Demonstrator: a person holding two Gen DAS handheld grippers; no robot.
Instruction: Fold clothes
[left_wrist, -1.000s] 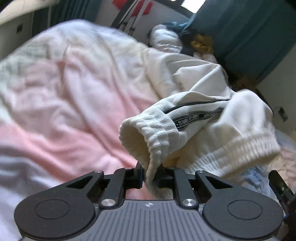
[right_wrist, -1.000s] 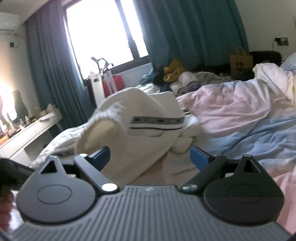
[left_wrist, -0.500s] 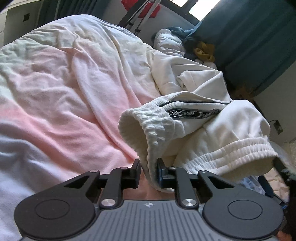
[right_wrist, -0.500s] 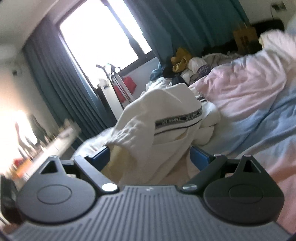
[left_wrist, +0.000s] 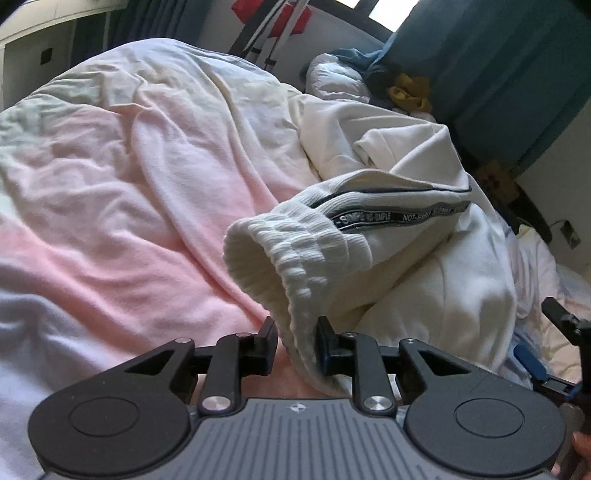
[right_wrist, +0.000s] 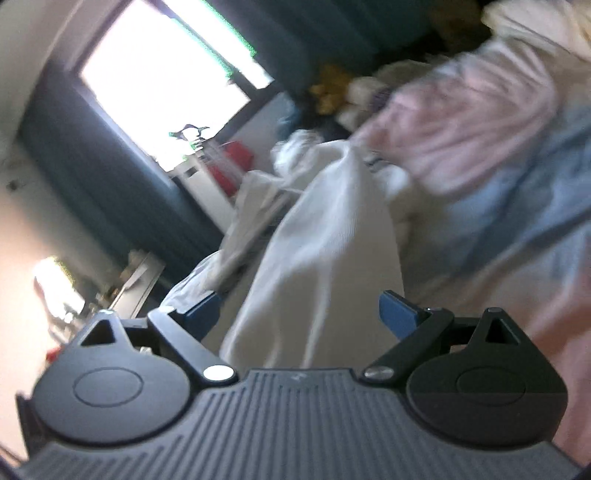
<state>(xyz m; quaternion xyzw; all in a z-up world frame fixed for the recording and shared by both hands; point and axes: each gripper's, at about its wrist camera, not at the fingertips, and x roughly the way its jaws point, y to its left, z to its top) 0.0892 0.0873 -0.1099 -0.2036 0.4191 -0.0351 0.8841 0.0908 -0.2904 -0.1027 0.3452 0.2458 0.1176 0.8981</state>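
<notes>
White sweatpants (left_wrist: 413, 258) with a black lettered stripe lie bunched on the bed. Their ribbed cuff (left_wrist: 280, 254) hangs between the jaws of my left gripper (left_wrist: 297, 332). Those jaws are opening, and the left pad stands a little off the cloth. In the right wrist view, blurred and tilted, the white sweatpants (right_wrist: 325, 251) run up from between the blue pads of my right gripper (right_wrist: 299, 314), which stands wide open without pressing them. At the right edge of the left wrist view the right gripper (left_wrist: 554, 332) shows partly.
A rumpled pink, white and blue duvet (left_wrist: 129, 192) covers the bed. A pile of other clothes (left_wrist: 399, 88) lies at its far end by teal curtains (left_wrist: 517, 74). A bright window (right_wrist: 166, 81) and a red item (right_wrist: 236, 162) are beyond.
The left jaws have spread apart around the cuff. The right gripper has rolled and moved closer over the white sweatpants, so its view is now tilted and blurred.
</notes>
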